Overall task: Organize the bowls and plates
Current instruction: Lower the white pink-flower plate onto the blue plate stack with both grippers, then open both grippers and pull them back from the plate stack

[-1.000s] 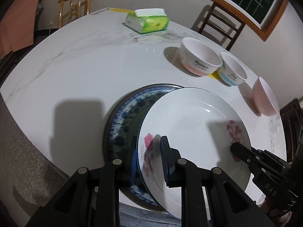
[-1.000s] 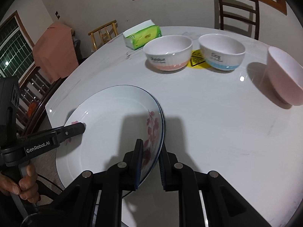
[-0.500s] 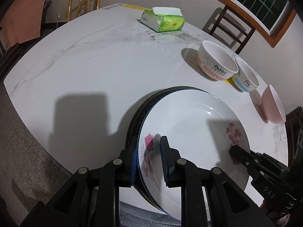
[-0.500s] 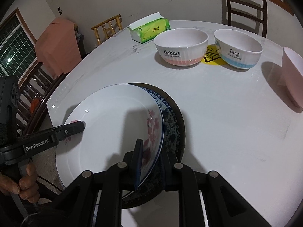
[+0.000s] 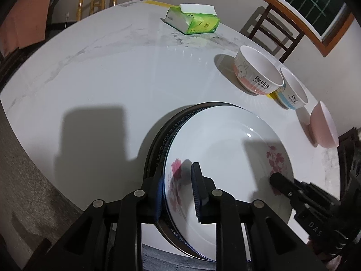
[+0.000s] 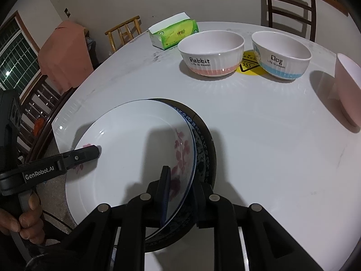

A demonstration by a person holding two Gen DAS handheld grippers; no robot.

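A white plate with red flowers (image 5: 225,149) (image 6: 135,140) sits on top of a dark blue-patterned plate (image 5: 158,144) (image 6: 203,144) near the table's front edge. My left gripper (image 5: 178,187) straddles the white plate's near rim, jaws a little apart, one finger inside and one outside. My right gripper (image 6: 180,194) straddles the opposite rim the same way. Three bowls stand farther back: a Rabbit bowl (image 5: 257,74) (image 6: 212,54), a Dog bowl (image 5: 293,92) (image 6: 282,54) and a pink bowl (image 5: 325,128) (image 6: 349,88).
A green tissue box (image 5: 194,21) (image 6: 173,33) lies at the far side of the white marble table (image 5: 112,72). A yellow sticker (image 6: 248,65) lies between the two lettered bowls. Chairs stand around the table.
Both grippers carried the white plate over the blue-patterned plate and lowered it until it nests on top. The jaws have widened slightly around the rim.
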